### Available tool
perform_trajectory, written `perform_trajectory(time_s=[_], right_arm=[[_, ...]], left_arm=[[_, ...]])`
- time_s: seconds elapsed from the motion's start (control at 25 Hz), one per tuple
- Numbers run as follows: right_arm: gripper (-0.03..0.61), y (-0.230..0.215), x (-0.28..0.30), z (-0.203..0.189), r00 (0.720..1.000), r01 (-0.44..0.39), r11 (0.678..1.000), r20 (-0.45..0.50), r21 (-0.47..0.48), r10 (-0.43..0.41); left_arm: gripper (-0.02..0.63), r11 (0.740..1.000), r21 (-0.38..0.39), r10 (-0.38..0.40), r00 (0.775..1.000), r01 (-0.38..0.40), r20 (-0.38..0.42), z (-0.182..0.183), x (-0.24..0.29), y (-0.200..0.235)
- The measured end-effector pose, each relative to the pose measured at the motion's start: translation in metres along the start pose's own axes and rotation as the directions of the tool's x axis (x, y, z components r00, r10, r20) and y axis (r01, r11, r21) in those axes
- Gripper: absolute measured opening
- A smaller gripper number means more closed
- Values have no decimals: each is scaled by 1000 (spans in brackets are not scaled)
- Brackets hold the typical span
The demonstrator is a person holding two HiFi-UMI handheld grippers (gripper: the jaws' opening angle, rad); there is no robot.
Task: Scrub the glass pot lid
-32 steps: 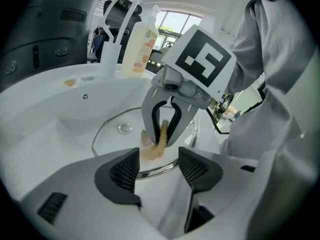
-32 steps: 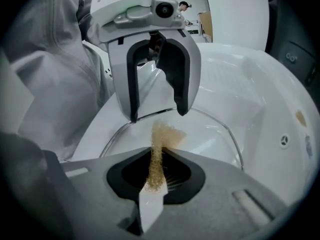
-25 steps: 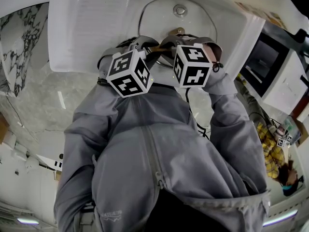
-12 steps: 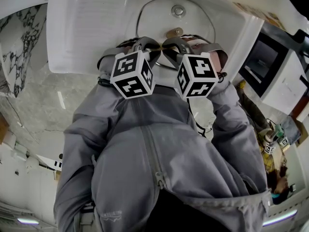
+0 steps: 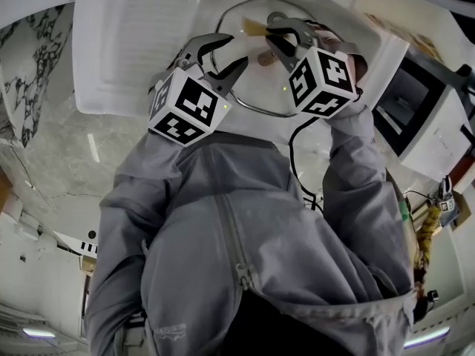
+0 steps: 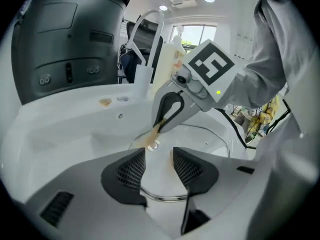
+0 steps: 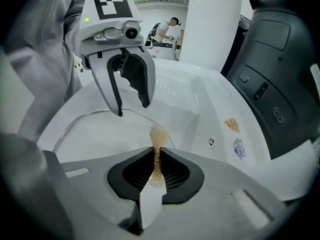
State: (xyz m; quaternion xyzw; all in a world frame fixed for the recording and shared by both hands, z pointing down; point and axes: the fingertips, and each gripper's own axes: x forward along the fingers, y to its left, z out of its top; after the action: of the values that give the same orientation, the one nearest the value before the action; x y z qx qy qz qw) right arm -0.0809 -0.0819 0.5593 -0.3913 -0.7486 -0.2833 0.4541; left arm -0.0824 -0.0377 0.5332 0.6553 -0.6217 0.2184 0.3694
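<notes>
The glass pot lid (image 5: 256,87) lies in the white sink (image 5: 133,43); its metal rim (image 6: 160,196) shows under my left gripper. The left gripper (image 5: 236,50) (image 6: 159,166) hovers over the lid's near edge. Its jaws have just been opening, and now they stand apart with nothing pressed between the pads. My right gripper (image 5: 271,32) (image 7: 156,166) is shut on a thin tan scrub pad (image 7: 157,144). The pad's free end (image 6: 150,136) touches the glass near the lid's round metal knob (image 6: 154,145). In the right gripper view the left gripper (image 7: 131,101) hangs open above the lid (image 7: 100,134).
A curved faucet (image 6: 147,29) and a soap bottle (image 6: 167,59) stand behind the sink. A dark appliance (image 7: 280,59) sits on the counter beside it, with small stains (image 7: 231,125) on the sink's ledge. A black cable (image 5: 297,154) trails from the right gripper.
Both grippers have moved away from my body, further over the lid. The left gripper has rolled, and its jaws stand wider than before. The right gripper still holds the pad.
</notes>
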Motion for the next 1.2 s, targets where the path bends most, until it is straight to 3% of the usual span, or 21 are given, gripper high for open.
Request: perform_trajectory(time_s=[0.2,0.32,0.48,0.72,1.2], right_arm=[[37,-41,28,-28,989,130,991,-75,16,-128],[37,-55,40,-39,981,165,986,-106,5,-163],[37,-58,56,-53,973,167,986,-155,-25,-168],[37,-39,82,-59,976,69,997,-205,-45,-77],[37,33,74,-44,970,-136,991,-203,-9,132]], left_arm=[[152,1000,-28,6,994,-9,-108,-29,3,5],[65,999,-37,-5,990,-1,-141,-35,7,2],[20,1000,-22,-21,982,17,-190,-42,11,-5],[6,999,-16,-52,962,50,-269,-64,14,-10],[6,999,-28,-47,962,41,-269,-65,18,-14]])
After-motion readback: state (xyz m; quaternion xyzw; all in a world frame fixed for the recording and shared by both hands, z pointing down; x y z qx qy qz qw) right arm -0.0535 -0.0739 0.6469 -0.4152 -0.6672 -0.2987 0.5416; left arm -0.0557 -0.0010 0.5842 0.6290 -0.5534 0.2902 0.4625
